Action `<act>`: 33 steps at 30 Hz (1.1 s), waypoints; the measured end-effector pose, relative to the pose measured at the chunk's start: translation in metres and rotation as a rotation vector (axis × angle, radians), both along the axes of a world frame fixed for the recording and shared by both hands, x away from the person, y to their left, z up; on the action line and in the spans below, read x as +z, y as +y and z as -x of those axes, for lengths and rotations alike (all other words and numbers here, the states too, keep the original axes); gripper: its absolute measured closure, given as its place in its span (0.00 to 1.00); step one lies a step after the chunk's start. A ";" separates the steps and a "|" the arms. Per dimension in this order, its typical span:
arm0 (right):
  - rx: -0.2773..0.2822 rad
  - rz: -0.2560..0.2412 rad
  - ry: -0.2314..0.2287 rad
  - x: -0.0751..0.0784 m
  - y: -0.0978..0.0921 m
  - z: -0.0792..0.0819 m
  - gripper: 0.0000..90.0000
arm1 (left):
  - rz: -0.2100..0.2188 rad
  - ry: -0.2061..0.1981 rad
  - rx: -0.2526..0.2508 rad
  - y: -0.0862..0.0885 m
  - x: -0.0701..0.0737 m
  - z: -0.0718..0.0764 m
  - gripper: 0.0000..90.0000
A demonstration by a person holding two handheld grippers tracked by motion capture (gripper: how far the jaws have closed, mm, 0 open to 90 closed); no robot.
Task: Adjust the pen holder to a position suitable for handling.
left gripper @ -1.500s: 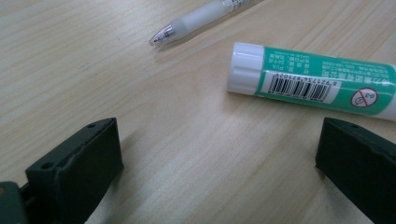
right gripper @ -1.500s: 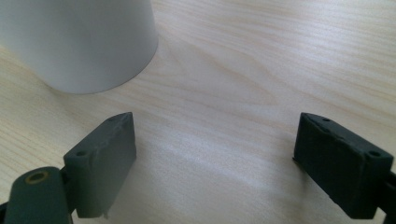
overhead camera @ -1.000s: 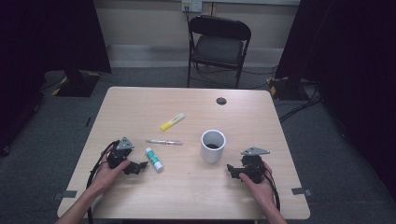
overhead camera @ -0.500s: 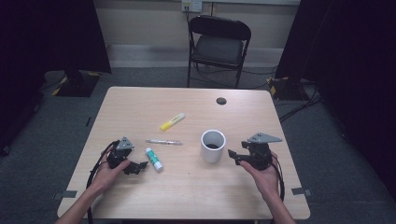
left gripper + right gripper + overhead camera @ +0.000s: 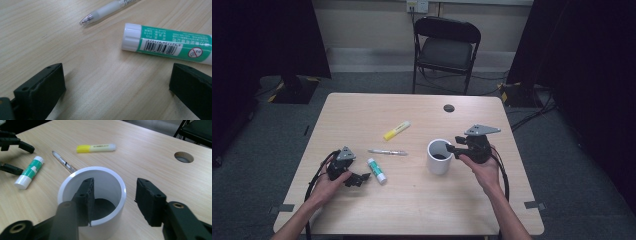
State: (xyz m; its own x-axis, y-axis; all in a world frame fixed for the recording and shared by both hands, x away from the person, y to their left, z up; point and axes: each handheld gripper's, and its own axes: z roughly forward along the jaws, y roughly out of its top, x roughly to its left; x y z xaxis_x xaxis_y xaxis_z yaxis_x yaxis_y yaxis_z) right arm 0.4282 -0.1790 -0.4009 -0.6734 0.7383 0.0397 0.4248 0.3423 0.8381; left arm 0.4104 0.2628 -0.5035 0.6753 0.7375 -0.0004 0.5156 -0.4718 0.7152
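Wooden table (image 5: 412, 200), grey carpet (image 5: 572, 165)

The high view looks down from above; both gripper views sit close, sharing the glue stick (image 5: 170, 42).

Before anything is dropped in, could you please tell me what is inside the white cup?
The white cylindrical cup shows a dark bottom with nothing lying on it. One black finger of the right gripper hangs in front of the opening and covers part of the inside.
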 end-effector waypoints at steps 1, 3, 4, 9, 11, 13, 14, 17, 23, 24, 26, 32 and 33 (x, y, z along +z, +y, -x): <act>0.003 0.000 0.005 -0.002 0.001 -0.002 0.57 | 0.000 0.000 0.000 0.000 0.000 0.000 0.00; 0.008 0.000 0.029 -0.008 0.003 -0.007 0.59 | 0.000 0.000 0.000 0.000 0.000 0.000 0.00; 0.008 0.005 0.034 -0.011 0.003 -0.009 0.60 | 0.000 0.000 0.000 0.000 0.000 0.000 0.00; 0.020 0.025 0.077 -0.024 0.006 -0.014 0.65 | 0.000 0.000 0.000 0.000 0.000 0.000 0.00; 0.021 0.019 0.090 -0.029 0.007 -0.015 0.66 | 0.000 0.000 0.000 0.000 0.000 0.000 0.00; 0.019 0.021 0.094 -0.028 0.008 -0.015 0.67 | 0.000 0.000 0.000 0.000 0.000 0.000 0.00; 0.012 0.032 0.094 -0.028 0.008 -0.015 0.67 | 0.000 0.000 -0.001 0.000 0.000 0.000 0.00; 0.004 0.034 0.098 -0.027 0.010 -0.014 0.69 | 0.000 0.000 -0.001 0.000 0.000 0.000 0.00; 0.038 0.025 0.116 -0.027 0.012 -0.011 0.75 | 0.000 0.000 -0.001 0.000 0.000 0.000 0.00; 0.045 0.026 0.114 -0.027 0.014 -0.010 0.76 | 0.000 0.000 0.000 0.000 0.000 0.000 0.00; 0.054 0.023 0.115 -0.027 0.016 -0.009 0.78 | 0.000 0.000 0.000 0.000 0.000 0.000 0.00; 0.089 0.018 0.114 -0.027 0.026 -0.005 0.85 | 0.000 0.000 0.000 0.000 0.000 0.000 0.00; 0.098 0.020 0.116 -0.026 0.028 -0.004 0.86 | 0.000 0.000 0.000 0.000 0.000 0.000 0.00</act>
State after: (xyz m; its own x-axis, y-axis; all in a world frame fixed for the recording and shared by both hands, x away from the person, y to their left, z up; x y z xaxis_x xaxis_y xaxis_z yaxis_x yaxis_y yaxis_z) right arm 0.4320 -0.1506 -0.4273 -0.7340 0.6706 0.1070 0.4819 0.4033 0.7779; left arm 0.4104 0.2628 -0.5035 0.6756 0.7373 -0.0007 0.5156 -0.4717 0.7153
